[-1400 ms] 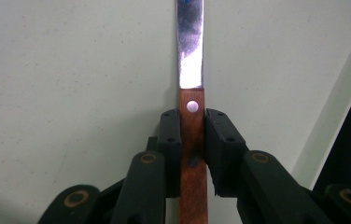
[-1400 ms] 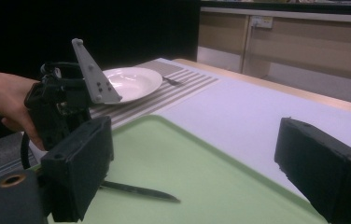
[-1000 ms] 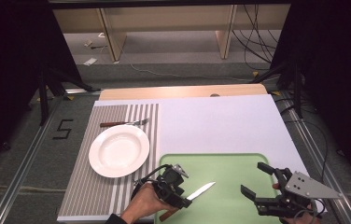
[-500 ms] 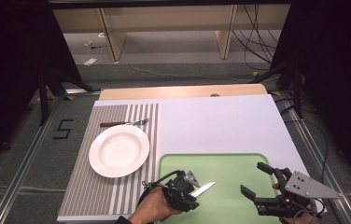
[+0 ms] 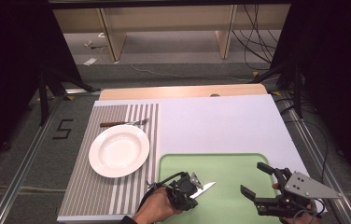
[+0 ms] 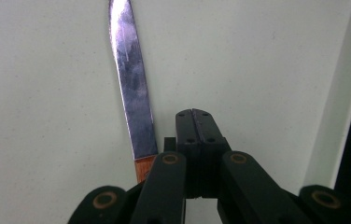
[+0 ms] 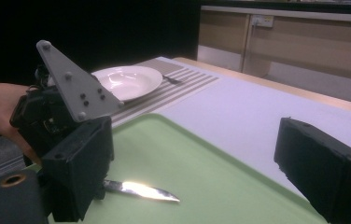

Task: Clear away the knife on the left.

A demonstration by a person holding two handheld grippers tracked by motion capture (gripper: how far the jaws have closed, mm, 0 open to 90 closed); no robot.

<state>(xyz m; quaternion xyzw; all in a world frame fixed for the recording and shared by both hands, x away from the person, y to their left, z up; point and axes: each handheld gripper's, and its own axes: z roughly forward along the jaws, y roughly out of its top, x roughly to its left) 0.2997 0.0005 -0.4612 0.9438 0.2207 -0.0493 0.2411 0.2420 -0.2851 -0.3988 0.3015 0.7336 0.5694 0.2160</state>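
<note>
1. Where the green tray (image 5: 239, 163) meets the striped mat (image 5: 113, 186), the left gripper (image 5: 188, 190) is held low by a hand (image 5: 157, 209), and its two black jaws are pressed together with no gap between them.
2. Seen from the left gripper view, nothing is held between the closed jaws; the knife (image 6: 131, 88) lies just beside them, on their left side, with its blade running forward past the jaw tips.
3. The orange-brown handle of the knife is partly hidden under the body of the left gripper, so only its first part is seen.
4. Whether the jaws touch the knife cannot be told.
5. In the high view, the knife blade (image 5: 206, 187) is seen pointing away from the left gripper toward the right gripper (image 5: 257, 182), and it lies flat on the tray.
6. The right gripper is kept over the right part of the tray, well apart from the knife, and its jaws are spread wide with nothing between them.
7. From the right gripper view, the knife blade (image 7: 141, 190) is seen just beside its left jaw, and the left gripper (image 7: 66, 107) is found behind that jaw.
8. Beyond the left gripper, a white plate (image 5: 119, 150) is placed on the striped mat, and a fork (image 5: 123, 123) is laid just behind the plate.
</note>
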